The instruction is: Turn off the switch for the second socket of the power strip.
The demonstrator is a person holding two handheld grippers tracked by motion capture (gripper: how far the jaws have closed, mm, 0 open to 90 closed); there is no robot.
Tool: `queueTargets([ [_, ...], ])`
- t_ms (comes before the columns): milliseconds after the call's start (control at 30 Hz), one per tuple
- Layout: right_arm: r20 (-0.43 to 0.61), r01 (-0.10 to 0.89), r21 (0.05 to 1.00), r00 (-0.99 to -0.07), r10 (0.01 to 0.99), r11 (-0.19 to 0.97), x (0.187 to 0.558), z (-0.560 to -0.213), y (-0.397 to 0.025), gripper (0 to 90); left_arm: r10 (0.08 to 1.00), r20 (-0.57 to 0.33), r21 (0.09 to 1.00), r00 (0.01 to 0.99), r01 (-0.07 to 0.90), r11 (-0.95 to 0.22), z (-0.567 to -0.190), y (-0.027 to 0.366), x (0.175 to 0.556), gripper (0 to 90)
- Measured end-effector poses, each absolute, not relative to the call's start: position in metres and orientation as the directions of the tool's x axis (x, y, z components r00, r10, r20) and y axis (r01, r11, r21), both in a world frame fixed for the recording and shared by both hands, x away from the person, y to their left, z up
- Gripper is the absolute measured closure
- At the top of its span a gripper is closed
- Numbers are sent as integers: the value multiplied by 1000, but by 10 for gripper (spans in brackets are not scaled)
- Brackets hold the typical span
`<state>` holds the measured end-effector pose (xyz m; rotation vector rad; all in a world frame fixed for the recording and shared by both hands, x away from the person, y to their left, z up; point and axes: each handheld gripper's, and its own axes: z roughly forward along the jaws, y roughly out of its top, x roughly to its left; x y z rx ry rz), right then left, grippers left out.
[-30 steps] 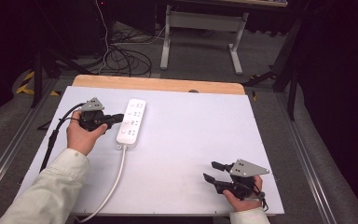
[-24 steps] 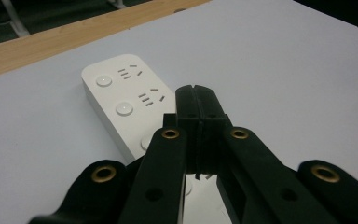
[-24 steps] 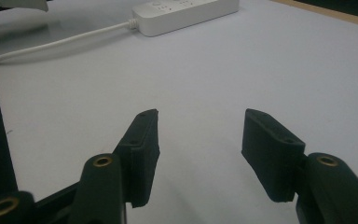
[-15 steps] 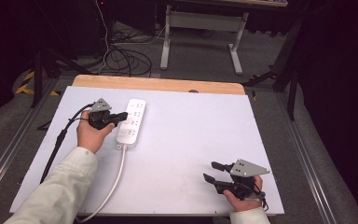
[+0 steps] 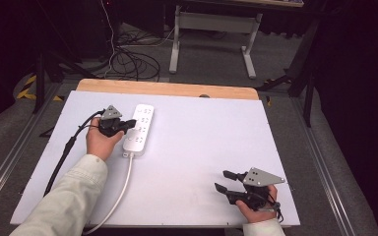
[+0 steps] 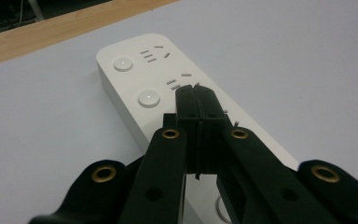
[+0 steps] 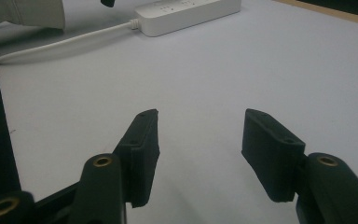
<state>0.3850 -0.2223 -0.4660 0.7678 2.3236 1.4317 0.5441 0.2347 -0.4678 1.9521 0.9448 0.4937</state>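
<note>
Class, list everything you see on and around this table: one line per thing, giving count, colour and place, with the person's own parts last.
power strip: one, white, far-left part of the table, with round buttons beside its sockets
power strip cord: one, white, runs from the strip to the near edge
table: one, white top with a wooden strip along the far edge
floor cables: several, dark, behind the table
metal stand: one, grey, on the floor beyond the table
left gripper: one, black, jaws shut, tips over the strip
right gripper: one, black, jaws open, near-right corner
sleeve: one, pale, left arm

power strip (image 6: 177,100) near end behind tool (image 6: 200,100)
</note>
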Motion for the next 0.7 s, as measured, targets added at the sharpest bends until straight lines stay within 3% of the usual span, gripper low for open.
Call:
queueTargets([
  [167, 23, 286, 887, -811, 585, 361, 386, -467, -222, 467, 782, 11, 833, 623, 427, -352, -472, 236, 547, 900],
  [700, 28, 289, 888, -810, 586, 358, 386, -467, -223, 467, 776, -10, 819, 631, 450, -355, -474, 234, 548, 900],
])
